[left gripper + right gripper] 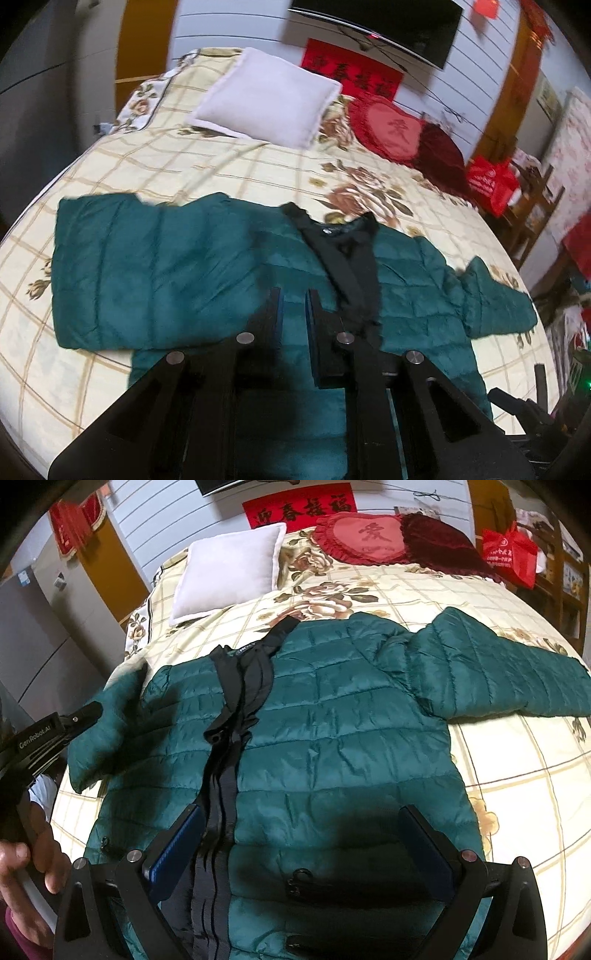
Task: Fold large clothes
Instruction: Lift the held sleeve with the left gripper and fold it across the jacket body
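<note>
Right wrist view: our green puffer jacket [332,716] lies spread face-up on the floral bed [517,775].
At far left our left gripper [79,716] touches the jacket's left sleeve [107,723]; whether it pinches cloth we cannot tell, its jaws nearly together in its own view. Centre, the black zipper placket [229,738] runs down the chest. Our right gripper [303,845] hovers over the hem, jaws spread wide and empty. Rightward, the other sleeve [509,672] stretches out.

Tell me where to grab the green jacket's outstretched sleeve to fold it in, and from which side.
Grip the right sleeve at its cuff end, coming in from the outer bed edge. It lies flat and stretched away from the green jacket, so the cuff is the free end that would probably swing over the body. The right gripper is open.
</note>
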### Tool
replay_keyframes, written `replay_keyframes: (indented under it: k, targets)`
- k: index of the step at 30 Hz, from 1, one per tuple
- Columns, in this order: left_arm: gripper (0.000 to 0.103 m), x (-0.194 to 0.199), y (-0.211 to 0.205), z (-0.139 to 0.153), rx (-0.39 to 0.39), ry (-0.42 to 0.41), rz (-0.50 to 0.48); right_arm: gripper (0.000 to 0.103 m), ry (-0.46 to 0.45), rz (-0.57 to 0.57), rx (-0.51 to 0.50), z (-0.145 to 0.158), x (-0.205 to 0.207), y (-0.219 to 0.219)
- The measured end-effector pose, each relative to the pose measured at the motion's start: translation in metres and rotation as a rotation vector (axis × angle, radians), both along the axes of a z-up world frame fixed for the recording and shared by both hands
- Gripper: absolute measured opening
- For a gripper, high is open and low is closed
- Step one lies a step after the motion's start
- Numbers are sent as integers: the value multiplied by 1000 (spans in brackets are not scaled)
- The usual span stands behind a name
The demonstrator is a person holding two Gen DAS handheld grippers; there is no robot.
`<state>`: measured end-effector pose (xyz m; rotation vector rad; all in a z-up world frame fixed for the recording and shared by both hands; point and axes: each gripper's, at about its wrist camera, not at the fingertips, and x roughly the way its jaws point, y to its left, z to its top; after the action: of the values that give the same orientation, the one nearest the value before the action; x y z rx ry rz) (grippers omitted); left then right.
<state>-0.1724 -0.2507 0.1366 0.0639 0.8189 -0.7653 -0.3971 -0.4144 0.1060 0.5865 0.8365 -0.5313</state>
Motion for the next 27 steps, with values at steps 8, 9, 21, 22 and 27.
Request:
replay_keyframes:
  k: [8,9,21,22,27]
  targets:
    - [11,-9,-11,-10,34,20,-22,103,-30,9,11,-2,-5,-2]
    - [11,-8,-9,-12,43,31,-17,103,-28,15,13,-3,-3,-1]
    - [12,4,63,-36,55,125,56,103,-68,185,87,-8,81,19]
    - [12,5,72,-39,45,137,66,103,-73,200,101,-10,91,20]
    - [12,12,105,-54,27,186,117,103,-116,303,172,-15,163,27]
